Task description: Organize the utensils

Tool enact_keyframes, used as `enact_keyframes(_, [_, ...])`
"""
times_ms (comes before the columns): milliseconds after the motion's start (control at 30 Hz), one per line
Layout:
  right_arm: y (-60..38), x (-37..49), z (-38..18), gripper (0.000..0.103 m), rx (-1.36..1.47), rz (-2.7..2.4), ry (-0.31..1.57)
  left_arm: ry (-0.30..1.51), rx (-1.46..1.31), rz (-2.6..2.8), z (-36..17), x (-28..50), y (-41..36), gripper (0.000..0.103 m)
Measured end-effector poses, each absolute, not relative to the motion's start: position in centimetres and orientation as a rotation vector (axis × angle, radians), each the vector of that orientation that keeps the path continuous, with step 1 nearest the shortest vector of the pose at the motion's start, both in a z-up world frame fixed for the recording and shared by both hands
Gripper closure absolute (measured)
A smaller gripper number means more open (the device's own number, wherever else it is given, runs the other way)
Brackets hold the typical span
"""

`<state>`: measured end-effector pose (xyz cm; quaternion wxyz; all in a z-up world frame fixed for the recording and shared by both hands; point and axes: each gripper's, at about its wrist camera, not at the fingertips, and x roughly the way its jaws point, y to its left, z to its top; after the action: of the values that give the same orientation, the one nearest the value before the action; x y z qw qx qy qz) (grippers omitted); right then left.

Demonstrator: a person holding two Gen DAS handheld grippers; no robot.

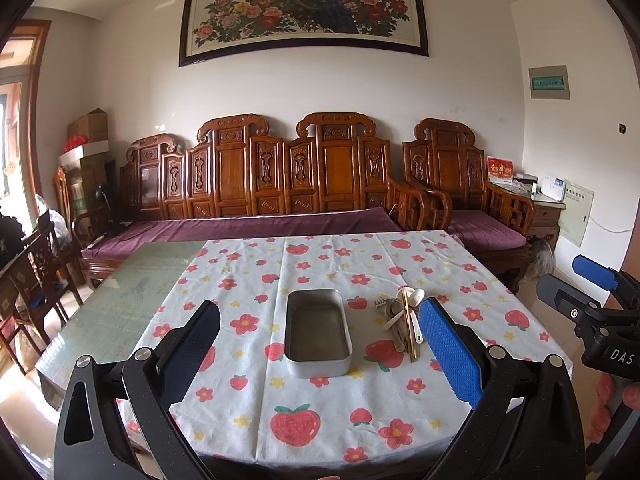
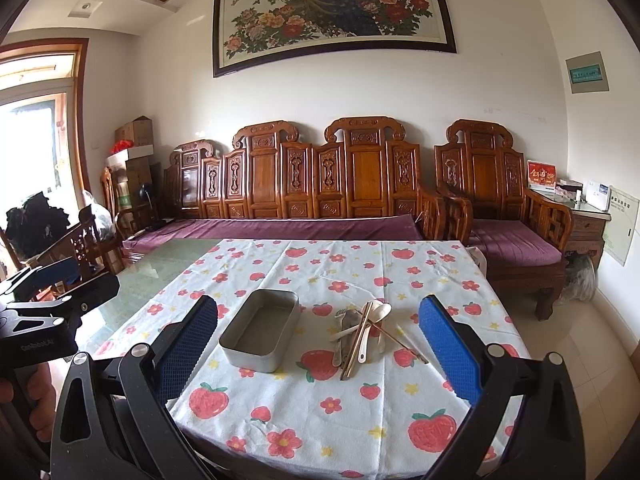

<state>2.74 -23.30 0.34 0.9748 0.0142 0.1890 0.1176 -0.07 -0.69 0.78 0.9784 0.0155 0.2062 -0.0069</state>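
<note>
Lying ahead between each wide-open, empty tool, utensils beside tin.

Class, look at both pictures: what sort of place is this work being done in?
Most likely a home living or dining room: a carved wooden sofa with purple cushions, a framed peacock painting above it, and a table under a strawberry-print cloth.

Each hand-held gripper looks black, with blue textured pads and silver screws.
</note>
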Motion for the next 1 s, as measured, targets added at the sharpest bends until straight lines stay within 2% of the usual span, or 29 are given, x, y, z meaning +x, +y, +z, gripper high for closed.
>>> enact_keyframes(1000, [-23.52,2.70,-0.28,0.002,0.033,0.239,0.378,0.410,0.032,-0.019,1.53,-0.01,-1.38,0.007])
